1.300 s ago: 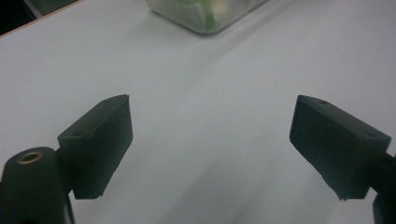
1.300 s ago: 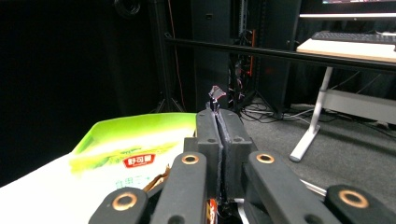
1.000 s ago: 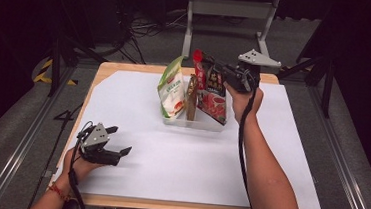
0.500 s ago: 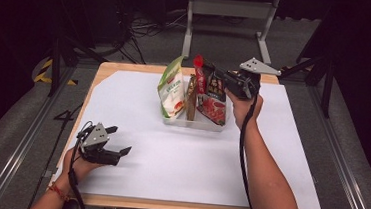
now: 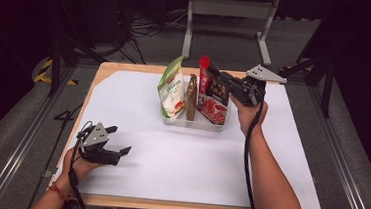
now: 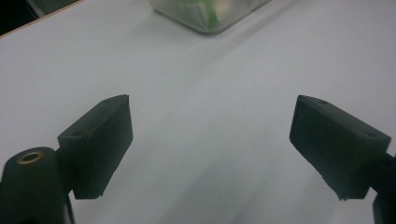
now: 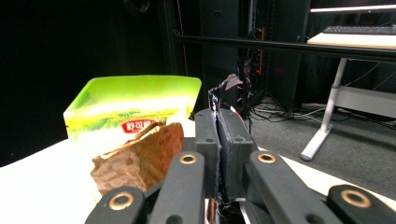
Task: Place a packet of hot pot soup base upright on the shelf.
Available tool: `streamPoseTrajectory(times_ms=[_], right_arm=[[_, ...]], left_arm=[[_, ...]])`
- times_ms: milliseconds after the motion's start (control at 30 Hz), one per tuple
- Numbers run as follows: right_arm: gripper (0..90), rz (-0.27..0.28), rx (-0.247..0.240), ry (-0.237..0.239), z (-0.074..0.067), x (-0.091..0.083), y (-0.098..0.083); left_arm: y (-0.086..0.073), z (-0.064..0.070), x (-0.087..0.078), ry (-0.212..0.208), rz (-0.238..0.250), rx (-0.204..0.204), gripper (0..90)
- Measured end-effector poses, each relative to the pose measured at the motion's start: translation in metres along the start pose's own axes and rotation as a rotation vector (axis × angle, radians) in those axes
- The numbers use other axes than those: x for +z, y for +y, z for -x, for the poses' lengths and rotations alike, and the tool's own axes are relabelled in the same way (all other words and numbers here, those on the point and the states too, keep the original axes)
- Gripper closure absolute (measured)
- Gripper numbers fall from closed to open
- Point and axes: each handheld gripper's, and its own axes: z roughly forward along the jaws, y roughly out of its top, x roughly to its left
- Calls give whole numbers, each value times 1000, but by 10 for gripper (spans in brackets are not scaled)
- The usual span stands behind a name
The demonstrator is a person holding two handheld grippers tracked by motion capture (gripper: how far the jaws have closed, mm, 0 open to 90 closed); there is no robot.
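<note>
A clear plastic tray point(image 5: 194, 123) stands on the white table sheet with three pouches upright in it: a green one point(image 5: 171, 89), a narrow brown one point(image 5: 191, 97) and a red one point(image 5: 210, 95). My right gripper point(image 5: 210, 69) comes in from the right and is shut on the red pouch's top edge. In the right gripper view the jaws point(image 7: 218, 122) are pressed together with the red pouch's crumpled top point(image 7: 225, 87) sticking out past them, and the brown pouch point(image 7: 140, 158) and green pouch point(image 7: 135, 112) stand to their left. My left gripper point(image 5: 118, 140) rests open on the sheet at the near left, nothing between its jaws point(image 6: 210, 135).
The tray's near corner point(image 6: 210, 16) lies beyond the left jaws. The wooden table edge point(image 5: 175, 205) runs along the front. A grey metal stand point(image 5: 231, 10) and cables sit on the floor behind the table.
My right gripper has sunk a little with the red pouch, lowering it further into the tray. The left gripper has not moved.
</note>
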Motion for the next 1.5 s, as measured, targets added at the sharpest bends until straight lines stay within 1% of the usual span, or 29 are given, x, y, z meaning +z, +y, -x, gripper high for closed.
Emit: streamPoseTrajectory(times_ms=[133,367,433,500,567,633,867,900,967,1033,1200,1500], right_arm=[[873,1,0,4,1,-2,-2],[868,-8,-14,-4,1,-4,-3],[866,-9,-7,0,2,-5,-4],[863,-12,-15,-4,2,-5,-4],[861,-12,-13,0,2,-5,-4],[857,-19,-24,-7,2,-6,-4],[841,-30,-30,-15,3,-8,-4],[833,-35,-39,-24,4,-9,-4],[832,-38,-39,-27,4,-10,-4],[826,-42,-50,-31,5,-11,-4],[808,-49,-60,-40,6,-13,-3],[788,-55,-65,-53,7,-17,-2]], left_arm=[[0,1,0,-1,2,1,140],[0,0,0,1,1,0,140],[0,0,0,0,1,0,140],[0,0,0,-1,-1,0,140],[0,0,0,-2,-2,3,140],[0,0,0,-2,-4,3,140],[0,0,1,2,-4,-2,140],[0,0,1,1,-5,-1,140],[0,0,1,0,-5,2,140],[0,0,1,1,-7,1,140],[0,0,1,2,-8,-1,139],[0,-1,0,4,-4,-2,139]])
